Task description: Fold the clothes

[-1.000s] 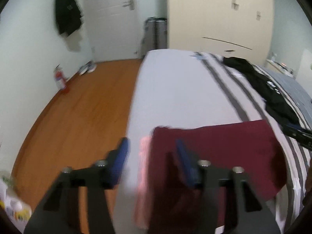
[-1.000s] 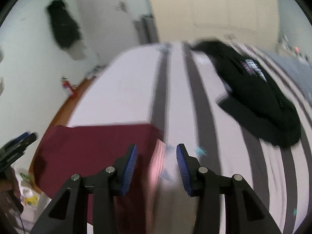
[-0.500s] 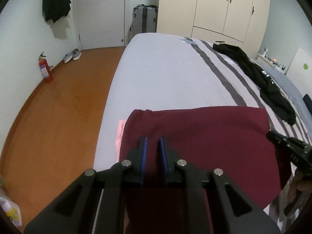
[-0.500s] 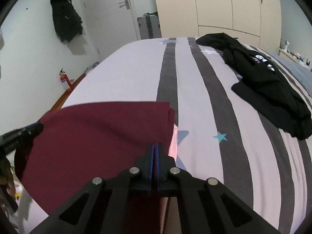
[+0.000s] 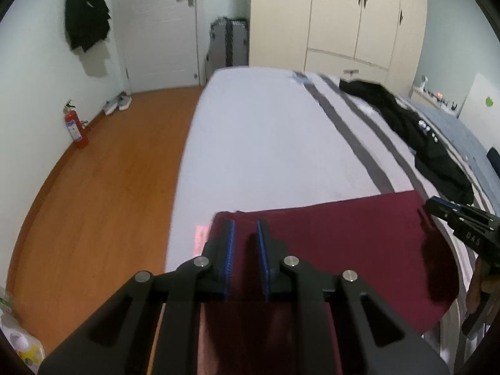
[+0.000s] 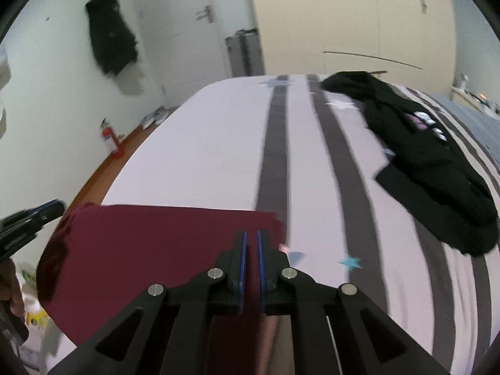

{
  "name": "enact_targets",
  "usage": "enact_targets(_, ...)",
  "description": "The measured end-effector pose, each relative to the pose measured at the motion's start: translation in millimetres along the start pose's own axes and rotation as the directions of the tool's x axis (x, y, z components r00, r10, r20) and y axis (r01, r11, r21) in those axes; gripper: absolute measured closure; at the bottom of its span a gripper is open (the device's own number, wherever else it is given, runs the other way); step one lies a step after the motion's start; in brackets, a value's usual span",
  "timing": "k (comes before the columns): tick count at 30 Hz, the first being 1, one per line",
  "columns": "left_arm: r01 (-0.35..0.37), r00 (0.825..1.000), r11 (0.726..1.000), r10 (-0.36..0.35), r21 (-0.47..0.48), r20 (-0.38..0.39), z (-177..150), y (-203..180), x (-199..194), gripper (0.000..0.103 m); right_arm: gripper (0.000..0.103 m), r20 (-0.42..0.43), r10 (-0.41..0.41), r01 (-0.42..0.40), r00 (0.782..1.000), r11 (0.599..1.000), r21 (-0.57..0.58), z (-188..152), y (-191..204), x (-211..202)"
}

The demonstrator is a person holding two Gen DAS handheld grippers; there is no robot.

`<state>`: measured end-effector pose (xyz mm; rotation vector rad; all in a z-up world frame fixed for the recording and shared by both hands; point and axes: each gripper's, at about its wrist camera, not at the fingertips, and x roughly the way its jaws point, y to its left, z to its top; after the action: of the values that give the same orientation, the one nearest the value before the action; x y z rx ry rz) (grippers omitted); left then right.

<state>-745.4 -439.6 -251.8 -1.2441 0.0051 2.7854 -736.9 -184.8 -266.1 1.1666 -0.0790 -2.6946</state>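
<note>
Compared with half a second ago, the left gripper point(image 5: 245, 243) has opened slightly over the maroon garment point(image 5: 343, 243); whether it grips is unclear. The right gripper point(image 6: 251, 250) is opening too, cloth between its narrow jaws; both sit lower on the bed point(image 5: 265, 143).

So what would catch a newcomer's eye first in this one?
The maroon garment spread across the near end of the bed, with the left gripper and right gripper at its two near corners. Then the black garment heaped farther up on the bed's striped side.
</note>
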Motion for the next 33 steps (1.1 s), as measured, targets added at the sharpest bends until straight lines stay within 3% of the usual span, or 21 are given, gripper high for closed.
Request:
enact_targets(4, -0.029, 0.998, 0.999, 0.028, -0.015, -0.051, -6.6, 8.0, 22.9, 0.09, 0.096, -0.059, -0.022, 0.021, 0.998, 0.999, -0.028, -1.1, 10.9, 24.3)
enact_targets(8, -0.023, 0.998, 0.991, 0.015, -0.13, -0.059, -10.4, 32.2, 26.9, 0.09, 0.101, -0.075, -0.021, 0.021, 0.997, 1.0, -0.008, -4.5, 2.9, 35.6)
enact_targets(13, -0.064, 0.997, 0.991, 0.057, -0.119, -0.059, -5.4, 38.0, 24.5, 0.09, 0.102, -0.07, -0.053, 0.053, 0.996, 0.999, 0.01, 0.1, -12.8, 38.2)
enact_targets(14, -0.077, 0.996, 0.989, 0.07, -0.128, -0.055, -3.0, 41.5, 22.5, 0.09, 0.102, -0.072, -0.066, 0.067, 0.995, 0.998, 0.013, 2.3, -17.1, 40.0)
enact_targets(16, -0.075, 0.997, 0.985, 0.072, -0.153, -0.022, 3.5, 46.2, 14.6, 0.09, 0.09, -0.077, -0.089, 0.09, 0.993, 0.996, 0.019, 7.0, -24.8, 42.8)
enact_targets(18, -0.049, 0.998, 0.99, 0.052, -0.133, 0.02, 10.8, 40.7, 8.2, 0.09, 0.09, -0.069, -0.083, 0.086, 0.994, 0.996, 0.03, 13.9, -27.0, 39.5)
enact_targets(21, 0.023, 1.0, 0.998, -0.024, -0.065, -0.012, 16.4, 19.9, 18.6, 0.09, 0.09, -0.022, -0.044, 0.044, 0.999, 0.999, 0.006, 22.6, -13.9, 30.0)
enact_targets(24, -0.007, 0.994, 1.0, 0.007, -0.001, -0.106, 13.9, 6.2, 41.2, 0.09, 0.09, -0.056, -0.016, 0.015, 0.998, 1.0, -0.021, 21.6, -0.4, 40.2)
enact_targets(27, -0.027, 0.992, 0.999, 0.023, -0.03, -0.126, 15.2, 15.0, 49.9, 0.09, 0.091, -0.106, -0.03, 0.026, 0.994, 0.999, -0.037, 13.5, 3.3, 55.1)
enact_targets(29, -0.083, 0.988, 0.996, 0.077, -0.037, -0.133, 17.9, 21.9, 53.0, 0.091, 0.093, -0.115, -0.038, 0.035, 0.993, 0.999, -0.033, 10.5, -0.8, 59.1)
enact_targets(33, -0.085, 0.99, 0.993, 0.075, -0.078, -0.124, 16.2, 35.0, 46.2, 0.091, 0.092, -0.116, -0.083, 0.082, 0.99, 0.996, -0.018, 12.2, -15.9, 60.4)
